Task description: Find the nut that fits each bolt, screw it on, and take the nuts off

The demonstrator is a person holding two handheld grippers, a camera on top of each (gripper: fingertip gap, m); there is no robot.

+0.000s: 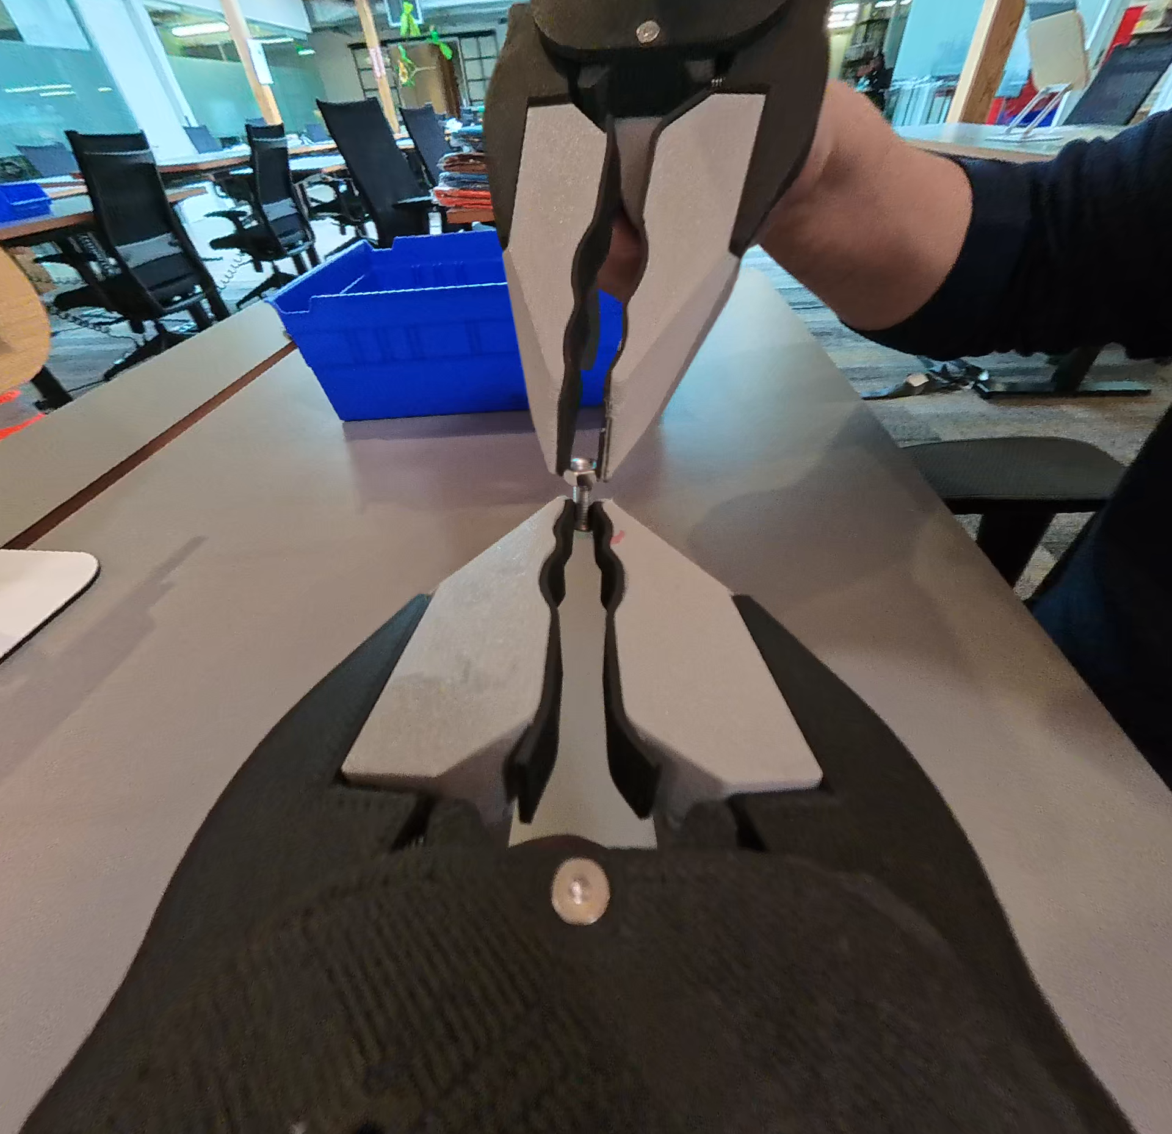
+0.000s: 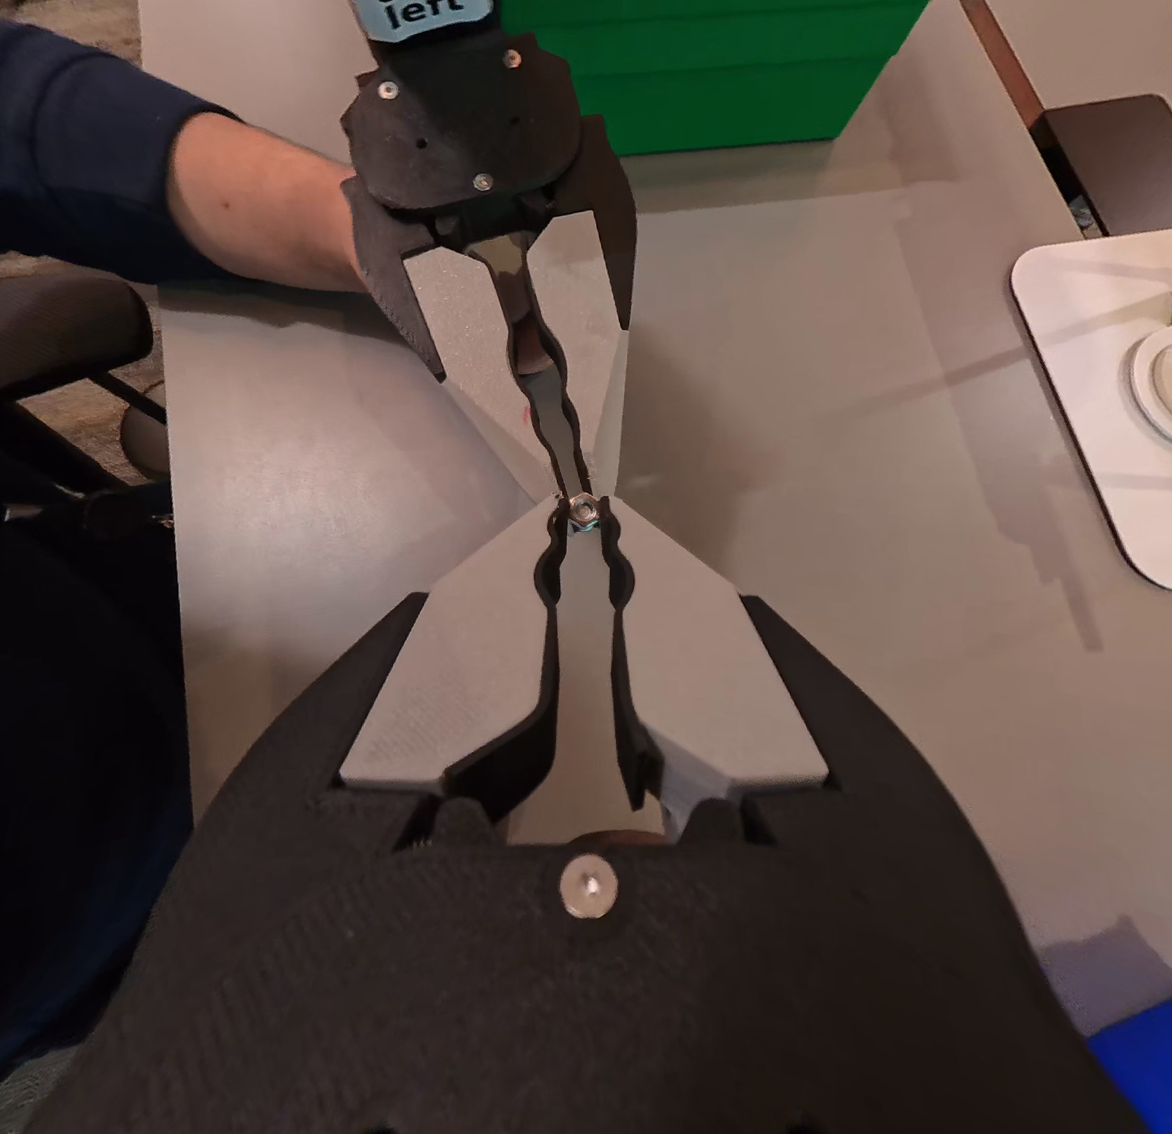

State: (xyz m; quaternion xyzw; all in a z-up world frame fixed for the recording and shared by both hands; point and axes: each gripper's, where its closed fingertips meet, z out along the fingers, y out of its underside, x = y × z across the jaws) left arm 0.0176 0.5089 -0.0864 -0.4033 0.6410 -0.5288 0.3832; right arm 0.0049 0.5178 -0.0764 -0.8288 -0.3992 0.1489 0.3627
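In the left wrist view my left gripper (image 1: 580, 510) is shut on the shank of a small silver bolt (image 1: 581, 501) and holds it above the grey table (image 1: 253, 596). My right gripper (image 1: 582, 472) comes in from above, tip to tip with the left, and is shut on a silver hex nut (image 1: 580, 467) sitting on the bolt's end. In the right wrist view my right gripper (image 2: 582, 512) grips the nut (image 2: 581, 509) by its flats. My left gripper (image 2: 571, 485) points at it from the far side, and the bolt is hidden behind the nut.
A blue bin (image 1: 406, 336) stands on the table behind the grippers. A green bin (image 2: 710, 57) stands at the far end in the right wrist view. A white flat stand (image 2: 1091, 374) lies to the side. A person's forearms (image 1: 888, 216) hold both grippers. Office chairs (image 1: 139, 228) stand beyond the table. My two grippers' fingertips are within a few centimetres of each other.
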